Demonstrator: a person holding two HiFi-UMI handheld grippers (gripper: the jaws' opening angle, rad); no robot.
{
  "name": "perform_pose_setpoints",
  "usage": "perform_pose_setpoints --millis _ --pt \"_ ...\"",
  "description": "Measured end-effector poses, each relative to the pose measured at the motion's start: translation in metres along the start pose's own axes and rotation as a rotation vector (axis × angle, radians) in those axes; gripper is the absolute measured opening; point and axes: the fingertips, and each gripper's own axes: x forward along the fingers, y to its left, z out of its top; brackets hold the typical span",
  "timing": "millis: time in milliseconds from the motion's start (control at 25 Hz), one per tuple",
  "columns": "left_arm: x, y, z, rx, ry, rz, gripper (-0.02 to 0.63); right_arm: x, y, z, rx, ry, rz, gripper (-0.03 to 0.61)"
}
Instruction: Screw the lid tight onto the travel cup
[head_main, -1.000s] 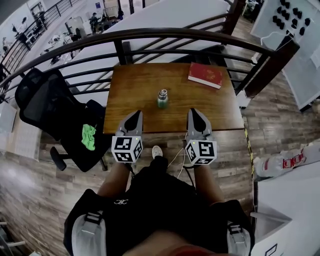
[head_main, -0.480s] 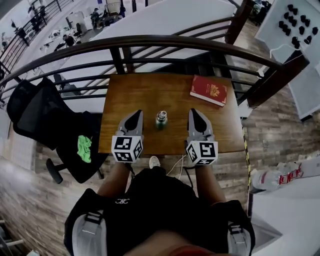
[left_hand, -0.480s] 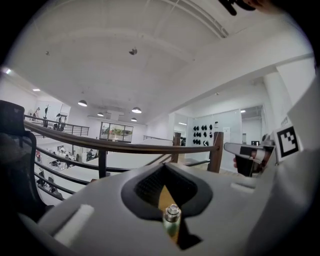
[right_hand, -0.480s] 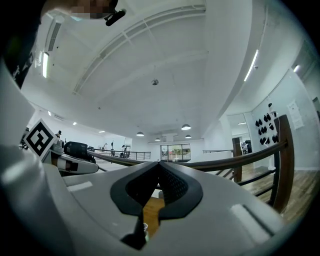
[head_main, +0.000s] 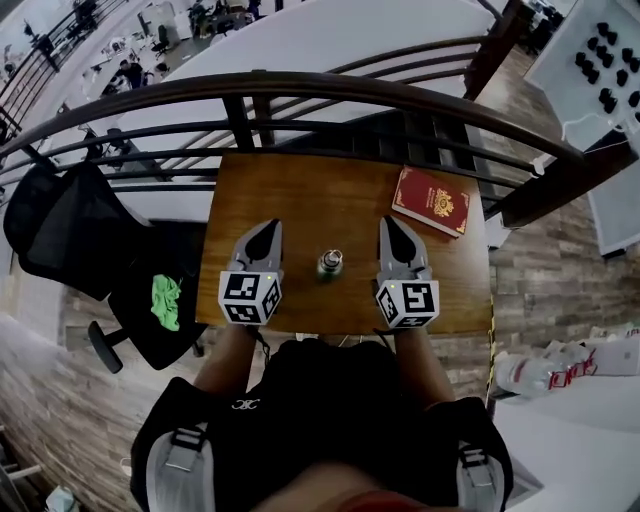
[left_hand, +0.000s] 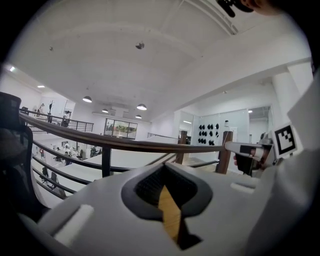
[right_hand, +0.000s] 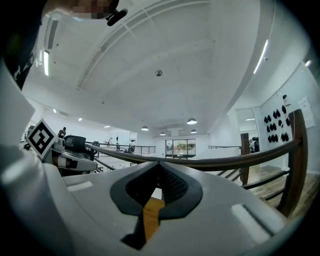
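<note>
My forearms reach fwd, parallel. Left gripper (head_main: 266, 229) & right gripper (head_main: 388, 223) hover over the table (head_main: 300, 195), both closed, empty. Travel cup (head_main: 330, 265) stands upright btwn them, touching neither. Red book (head_main: 432, 200) further back, right.

Red book (head_main: 431, 201), black chair (head_main: 60, 232)

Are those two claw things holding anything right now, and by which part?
Nothing is held. Both the left gripper and the right gripper are shut and empty, either side of the travel cup.
</note>
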Motion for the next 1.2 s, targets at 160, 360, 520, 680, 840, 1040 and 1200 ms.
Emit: perform_pose_setpoints --millis 160,360,520,680,840,1040,1200 --pt "0.001 0.009 -0.003 -0.002 0.01 0.035 0.053 0.017 -0.004 -0.007 0.019 0.009 0.04 0.002" --pt "-0.01 0.015 -0.007 0.001 0.002 0.12 0.054 0.032 -0.006 -0.013 0.034 0.004 0.17 0.002" --pt "-0.026 0.008 -0.021 -0.016 0.02 0.174 0.054 0.038 -0.012 -0.014 0.035 0.002 0.282 0.002" --pt "-0.037 -0.003 -0.046 -0.054 0.032 0.224 0.054 0.038 -0.017 -0.026 0.025 0.017 0.406 0.002" --pt "-0.041 -0.016 -0.074 -0.074 0.059 0.224 0.054 0.037 -0.012 -0.048 -0.003 0.06 0.546 0.002" --pt "-0.038 -0.029 -0.107 -0.084 0.098 0.198 0.142 0.032 0.007 -0.077 -0.006 0.129 0.755 0.062" --pt "-0.036 -0.042 -0.132 -0.107 0.124 0.163 0.199 0.023 0.025 -0.104 -0.017 0.205 0.907 0.11"
